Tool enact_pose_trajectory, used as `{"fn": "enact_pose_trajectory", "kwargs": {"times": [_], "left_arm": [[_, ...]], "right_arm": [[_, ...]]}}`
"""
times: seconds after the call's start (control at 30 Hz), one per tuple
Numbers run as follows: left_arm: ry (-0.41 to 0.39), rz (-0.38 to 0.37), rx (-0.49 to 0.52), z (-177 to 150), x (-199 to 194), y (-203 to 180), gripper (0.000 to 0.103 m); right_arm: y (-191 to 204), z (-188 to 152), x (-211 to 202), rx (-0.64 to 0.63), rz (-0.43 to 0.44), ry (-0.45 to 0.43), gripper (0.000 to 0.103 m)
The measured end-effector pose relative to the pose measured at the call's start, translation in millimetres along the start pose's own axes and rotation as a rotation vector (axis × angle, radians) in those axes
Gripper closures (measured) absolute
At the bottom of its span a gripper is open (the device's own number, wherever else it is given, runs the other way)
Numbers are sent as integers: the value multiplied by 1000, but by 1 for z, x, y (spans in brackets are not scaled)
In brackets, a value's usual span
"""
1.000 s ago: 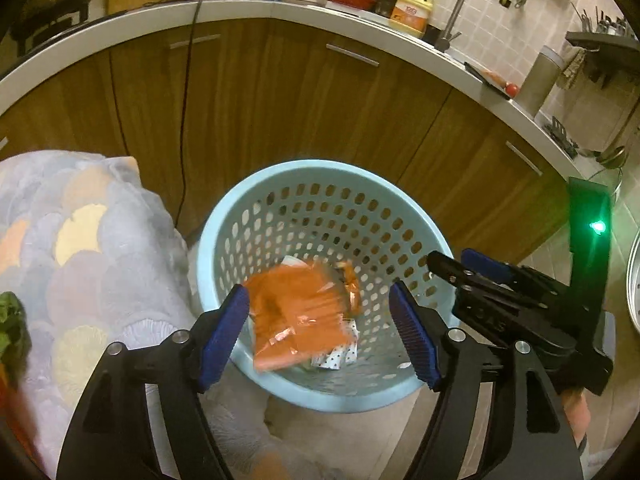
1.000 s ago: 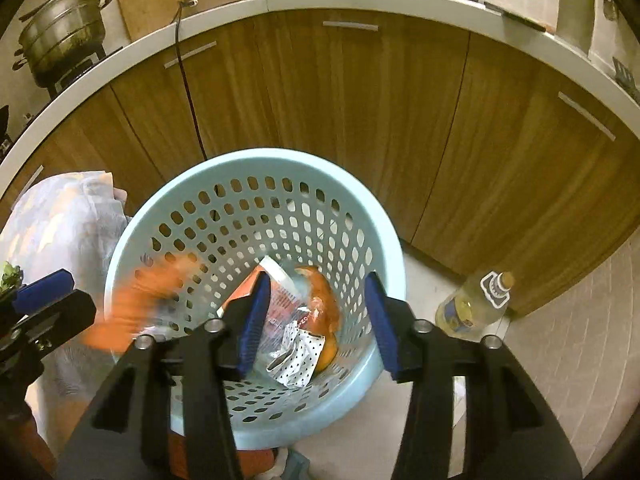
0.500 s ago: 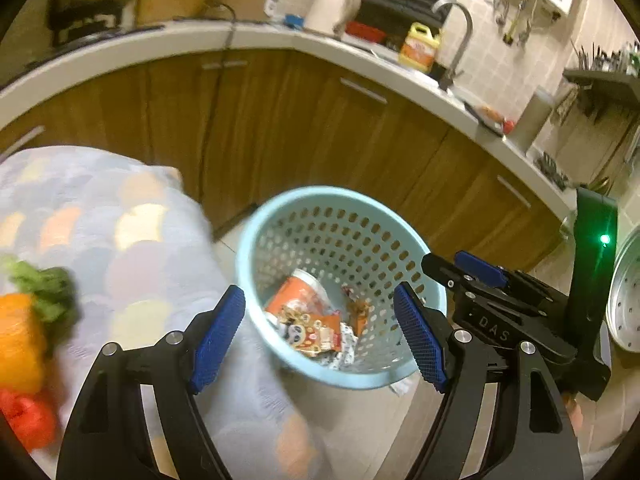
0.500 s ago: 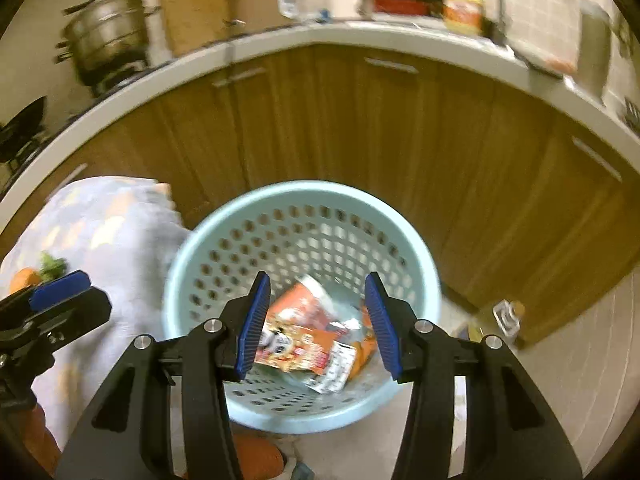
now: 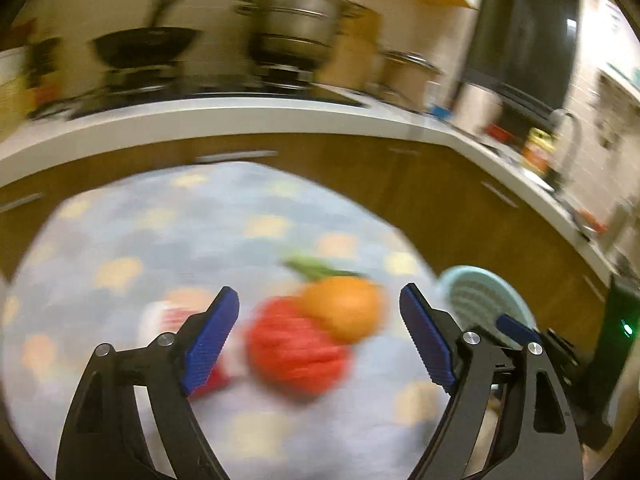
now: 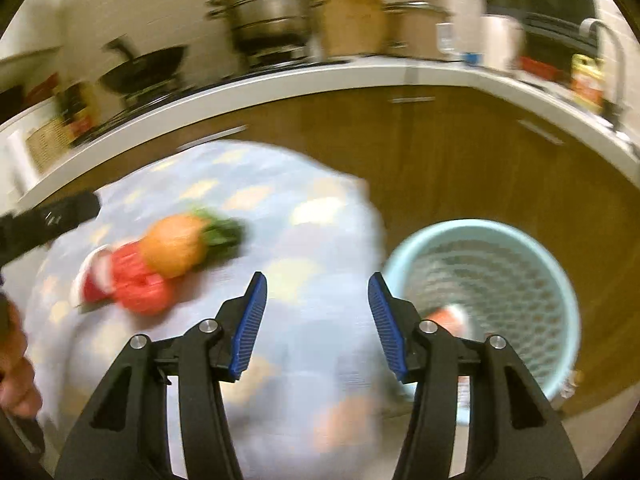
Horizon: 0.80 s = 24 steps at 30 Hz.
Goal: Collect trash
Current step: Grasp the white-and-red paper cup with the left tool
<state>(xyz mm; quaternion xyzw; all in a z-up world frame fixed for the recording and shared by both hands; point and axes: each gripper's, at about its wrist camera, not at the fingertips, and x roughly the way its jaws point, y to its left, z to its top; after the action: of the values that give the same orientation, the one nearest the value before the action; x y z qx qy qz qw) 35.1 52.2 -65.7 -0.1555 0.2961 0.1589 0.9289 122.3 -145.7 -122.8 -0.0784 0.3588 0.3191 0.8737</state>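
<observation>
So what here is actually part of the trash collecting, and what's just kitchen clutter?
Part of the job:
light blue basket
wrapper inside it
left gripper, open
right gripper, open

Just lying about:
orange fruit
red produce
steamer pot
black wok

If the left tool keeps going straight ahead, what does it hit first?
Probably the red item beside the orange one on the cloth: both lie between the open left tool's fingers. Blur leaves depth unclear.
</observation>
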Motion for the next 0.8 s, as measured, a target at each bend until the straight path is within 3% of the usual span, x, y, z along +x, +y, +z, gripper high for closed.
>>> {"fn": "enact_pose_trajectory", "kwargs": {"times": [0.13,0.3,0.43,0.7,0.8], "left_arm": [[41,64,-64,-8,2,50,21],[105,14,-160,-22,12,89,21],[136,-56,-185,-27,23,93,21],[204,-49,-180,-38,49,91,21],[188,-28,-160,-38,50,90,26]], "right_arm": [[45,-5,19,-48,87,43,48],[75,-3,30,-102,111,44,41],[84,-3,33,-108,129,37,40],[85,-11,47,-84,155,75,35],[87,-10,47,-92,160,78,35]]}}
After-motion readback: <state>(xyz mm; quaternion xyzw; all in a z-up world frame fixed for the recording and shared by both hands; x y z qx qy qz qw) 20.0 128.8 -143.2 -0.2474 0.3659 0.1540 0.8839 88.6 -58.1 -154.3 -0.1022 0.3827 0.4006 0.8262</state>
